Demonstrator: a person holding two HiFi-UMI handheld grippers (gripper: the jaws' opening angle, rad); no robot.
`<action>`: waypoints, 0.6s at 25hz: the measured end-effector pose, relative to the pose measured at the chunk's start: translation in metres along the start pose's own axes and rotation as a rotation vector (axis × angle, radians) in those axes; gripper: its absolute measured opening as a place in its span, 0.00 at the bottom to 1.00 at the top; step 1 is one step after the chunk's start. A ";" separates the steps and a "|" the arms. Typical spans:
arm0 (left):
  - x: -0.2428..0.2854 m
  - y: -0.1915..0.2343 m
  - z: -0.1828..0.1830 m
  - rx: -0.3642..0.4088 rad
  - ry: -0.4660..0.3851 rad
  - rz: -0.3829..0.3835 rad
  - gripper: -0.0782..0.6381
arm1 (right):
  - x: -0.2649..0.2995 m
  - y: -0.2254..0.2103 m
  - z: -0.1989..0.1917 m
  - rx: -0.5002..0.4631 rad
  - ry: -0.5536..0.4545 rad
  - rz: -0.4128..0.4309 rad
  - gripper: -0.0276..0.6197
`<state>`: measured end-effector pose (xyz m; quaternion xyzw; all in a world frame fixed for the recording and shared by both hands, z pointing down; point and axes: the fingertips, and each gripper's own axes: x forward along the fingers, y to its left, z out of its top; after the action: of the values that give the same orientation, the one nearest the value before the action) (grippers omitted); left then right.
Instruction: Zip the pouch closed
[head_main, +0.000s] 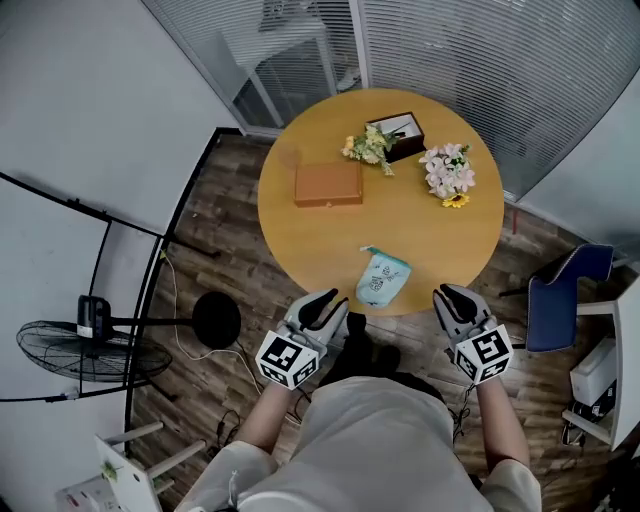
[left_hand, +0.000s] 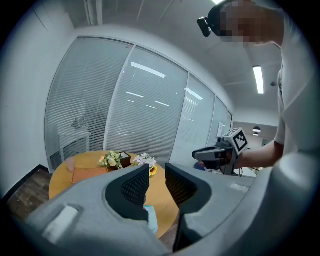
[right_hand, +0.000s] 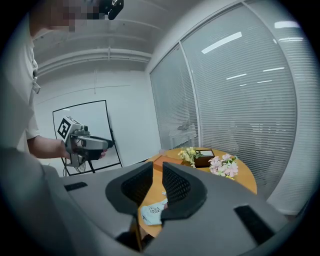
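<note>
A small light-blue pouch (head_main: 383, 277) lies on the round wooden table (head_main: 320, 240) near its front edge; I cannot make out its zip. My left gripper (head_main: 322, 306) hovers just off that edge, to the pouch's left, open and empty. My right gripper (head_main: 452, 302) hangs to the pouch's right, beyond the rim, also open and empty. In the left gripper view the pouch (left_hand: 151, 220) peeks out below the parted jaws of the left gripper (left_hand: 157, 171). In the right gripper view the pouch (right_hand: 152, 212) lies low between the narrowly parted jaws of the right gripper (right_hand: 157, 171).
Farther back on the table sit an orange-brown flat box (head_main: 328, 184), a dark box (head_main: 400, 133) with yellow flowers (head_main: 368, 147), and pink flowers (head_main: 448, 170). A floor fan (head_main: 85, 345) stands at the left, a blue chair (head_main: 560, 300) at the right. Glass walls with blinds lie behind.
</note>
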<state>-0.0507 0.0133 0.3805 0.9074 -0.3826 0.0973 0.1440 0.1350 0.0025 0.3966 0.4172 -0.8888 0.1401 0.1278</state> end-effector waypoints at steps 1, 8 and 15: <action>0.005 0.008 -0.001 -0.002 0.006 -0.009 0.26 | 0.007 -0.003 0.000 0.006 0.008 -0.007 0.14; 0.039 0.067 -0.021 0.034 0.083 -0.066 0.26 | 0.061 -0.014 -0.003 -0.013 0.078 -0.025 0.14; 0.072 0.114 -0.055 0.064 0.163 -0.139 0.26 | 0.120 -0.026 -0.019 -0.020 0.157 -0.050 0.14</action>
<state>-0.0872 -0.0927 0.4740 0.9250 -0.3025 0.1725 0.1520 0.0831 -0.0917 0.4590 0.4258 -0.8667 0.1603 0.2046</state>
